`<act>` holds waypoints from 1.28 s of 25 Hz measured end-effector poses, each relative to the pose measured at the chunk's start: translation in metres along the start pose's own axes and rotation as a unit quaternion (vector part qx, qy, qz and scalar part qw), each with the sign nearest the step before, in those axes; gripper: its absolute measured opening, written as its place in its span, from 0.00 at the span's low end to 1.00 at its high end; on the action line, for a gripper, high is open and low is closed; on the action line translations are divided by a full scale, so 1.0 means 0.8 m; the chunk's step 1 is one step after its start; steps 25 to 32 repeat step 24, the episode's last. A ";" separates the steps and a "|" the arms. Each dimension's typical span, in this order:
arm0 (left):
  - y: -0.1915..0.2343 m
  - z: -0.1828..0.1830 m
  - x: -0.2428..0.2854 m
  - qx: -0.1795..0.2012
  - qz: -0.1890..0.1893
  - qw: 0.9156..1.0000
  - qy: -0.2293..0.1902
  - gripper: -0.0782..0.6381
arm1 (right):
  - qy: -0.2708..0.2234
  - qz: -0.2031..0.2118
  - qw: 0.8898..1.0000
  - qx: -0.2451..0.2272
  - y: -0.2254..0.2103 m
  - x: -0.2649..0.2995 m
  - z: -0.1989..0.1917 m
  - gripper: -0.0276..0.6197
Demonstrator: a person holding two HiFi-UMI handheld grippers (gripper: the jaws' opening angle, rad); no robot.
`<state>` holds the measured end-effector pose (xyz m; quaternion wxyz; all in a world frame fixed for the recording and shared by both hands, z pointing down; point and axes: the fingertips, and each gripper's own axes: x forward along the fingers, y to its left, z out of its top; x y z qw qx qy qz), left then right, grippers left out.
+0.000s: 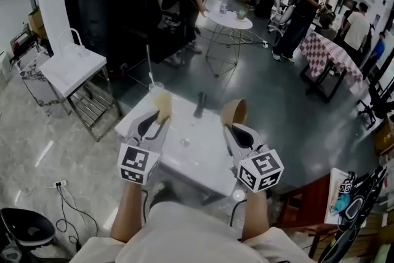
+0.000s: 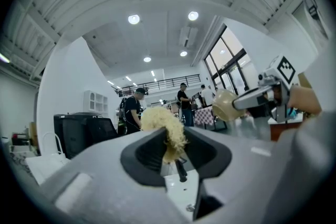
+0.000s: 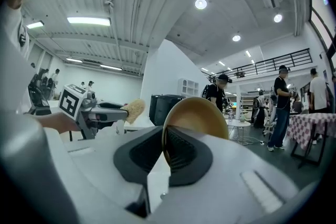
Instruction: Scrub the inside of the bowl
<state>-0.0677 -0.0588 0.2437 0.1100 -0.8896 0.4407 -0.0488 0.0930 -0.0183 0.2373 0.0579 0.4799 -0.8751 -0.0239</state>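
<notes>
In the head view my left gripper (image 1: 161,115) is shut on a pale yellow fibrous scrubber (image 1: 163,101), held up above the white table (image 1: 197,160). My right gripper (image 1: 231,125) is shut on the rim of a tan bowl (image 1: 234,111), held on edge at about the same height, a short gap to the right of the scrubber. The left gripper view shows the scrubber (image 2: 164,127) pinched between the jaws and the bowl (image 2: 226,105) off to the right. In the right gripper view the bowl (image 3: 198,113) rises from the jaws, and the scrubber (image 3: 134,109) sits to its left.
On the table stand a dark upright object (image 1: 200,105) and a clear glass with a straw (image 1: 155,88). A white stand with a wire rack (image 1: 77,74) is at the left. Several people stand near a round table (image 1: 229,20) and a checkered table (image 1: 332,53) behind.
</notes>
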 end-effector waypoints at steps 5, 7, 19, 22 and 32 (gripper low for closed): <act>-0.006 0.008 -0.001 0.006 -0.003 1.000 -0.008 0.25 | 0.010 -0.005 1.000 -0.009 0.002 -0.001 -0.004 0.07; -0.009 0.007 -0.004 0.006 -0.004 1.000 -0.004 0.25 | 0.014 -0.005 1.000 -0.009 0.004 -0.004 -0.007 0.07; -0.015 -0.007 -0.010 0.015 -0.016 1.000 0.012 0.25 | 0.033 -0.008 0.999 -0.004 0.012 0.002 -0.026 0.07; -0.009 -0.006 -0.004 0.016 -0.012 1.000 0.010 0.25 | 0.032 -0.009 0.999 -0.008 0.003 0.011 -0.024 0.07; -0.005 -0.005 0.002 0.019 -0.011 1.000 0.010 0.25 | 0.032 -0.011 0.999 -0.010 -0.004 0.016 -0.024 0.07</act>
